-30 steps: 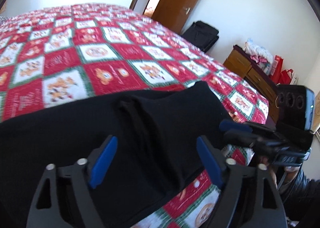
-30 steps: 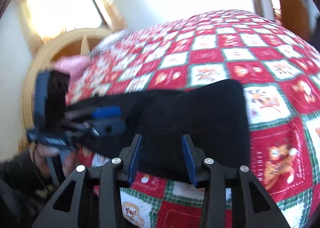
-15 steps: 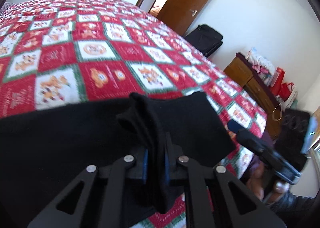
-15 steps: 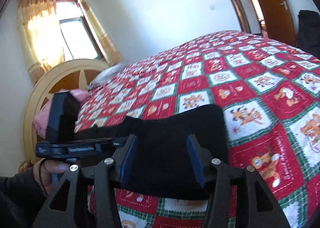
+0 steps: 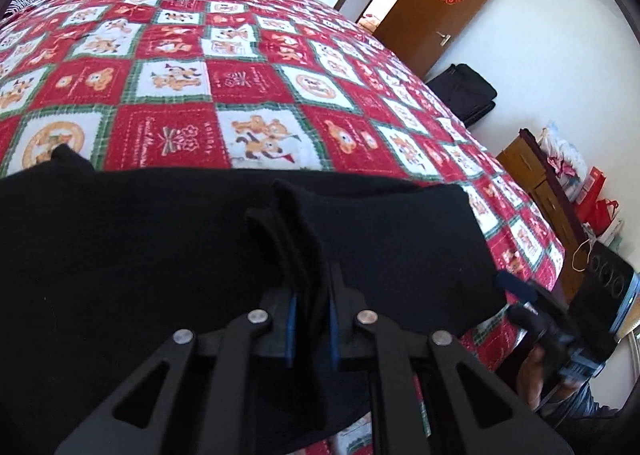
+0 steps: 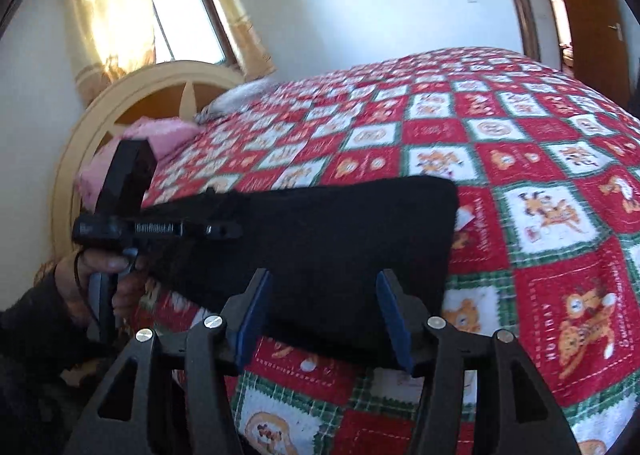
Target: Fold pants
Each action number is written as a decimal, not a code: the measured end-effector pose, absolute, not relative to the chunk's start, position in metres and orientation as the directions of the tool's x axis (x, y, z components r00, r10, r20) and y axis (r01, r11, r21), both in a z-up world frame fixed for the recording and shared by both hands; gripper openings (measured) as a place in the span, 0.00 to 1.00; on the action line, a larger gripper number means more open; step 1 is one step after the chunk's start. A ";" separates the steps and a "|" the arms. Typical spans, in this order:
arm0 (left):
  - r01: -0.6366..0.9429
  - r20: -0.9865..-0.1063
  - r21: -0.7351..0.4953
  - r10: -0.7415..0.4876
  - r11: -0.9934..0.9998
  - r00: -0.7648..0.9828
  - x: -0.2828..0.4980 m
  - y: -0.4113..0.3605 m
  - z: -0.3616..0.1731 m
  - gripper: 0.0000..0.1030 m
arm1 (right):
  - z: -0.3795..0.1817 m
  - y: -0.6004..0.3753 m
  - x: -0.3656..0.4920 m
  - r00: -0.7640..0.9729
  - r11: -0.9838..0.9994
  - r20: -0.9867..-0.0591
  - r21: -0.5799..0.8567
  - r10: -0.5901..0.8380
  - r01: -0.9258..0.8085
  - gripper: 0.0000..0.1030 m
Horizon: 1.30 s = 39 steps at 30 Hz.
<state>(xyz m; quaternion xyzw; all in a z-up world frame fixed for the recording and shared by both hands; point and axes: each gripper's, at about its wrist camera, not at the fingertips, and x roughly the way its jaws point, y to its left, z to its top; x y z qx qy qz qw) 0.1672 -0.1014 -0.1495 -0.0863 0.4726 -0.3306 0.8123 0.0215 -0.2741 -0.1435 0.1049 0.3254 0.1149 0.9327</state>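
Black fabric pants [image 5: 160, 255] are lying across the near edge of the red-and-white checkered cartoon bedspread [image 5: 256, 87], with one end hanging over the side. The left gripper [image 5: 311, 319] has its blue pads squeezed together on a bunched-up ridge of the pants. The right gripper [image 6: 324, 319] sits at the pants' near edge with its fingers spread wide, nothing between them. A brown wooden door [image 5: 436, 15] stands open beyond the bedspread's far corner.

Checked red quilt [image 5: 256, 67], brown door [image 5: 436, 15], curtained window [image 6: 184, 11]
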 end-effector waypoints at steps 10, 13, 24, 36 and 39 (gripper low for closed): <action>0.452 -0.713 -0.435 -0.604 0.779 0.356 0.173 -0.092 -0.152 0.17 | -0.167 -0.273 0.038 0.682 0.957 -0.678 0.264 0.274 -0.122 0.56; 0.443 -0.704 -0.438 -0.605 0.782 0.371 0.171 -0.091 -0.152 0.17 | -0.165 -0.271 0.036 0.693 0.959 -0.668 0.252 0.270 -0.130 0.56; 0.445 -0.701 -0.378 -0.565 0.812 0.435 0.163 -0.064 -0.143 0.51 | -0.156 -0.265 0.032 0.722 0.971 -0.653 0.207 0.229 -0.121 0.58; 0.257 -0.716 -0.183 -0.308 0.949 0.626 0.143 0.079 -0.129 0.59 | -0.139 -0.160 0.082 0.664 0.915 -0.645 0.154 0.379 -0.373 0.58; 0.155 -0.719 -0.158 -0.221 0.975 0.659 0.143 0.127 -0.130 0.59 | -0.147 -0.140 0.094 0.640 0.901 -0.655 0.161 0.402 -0.402 0.58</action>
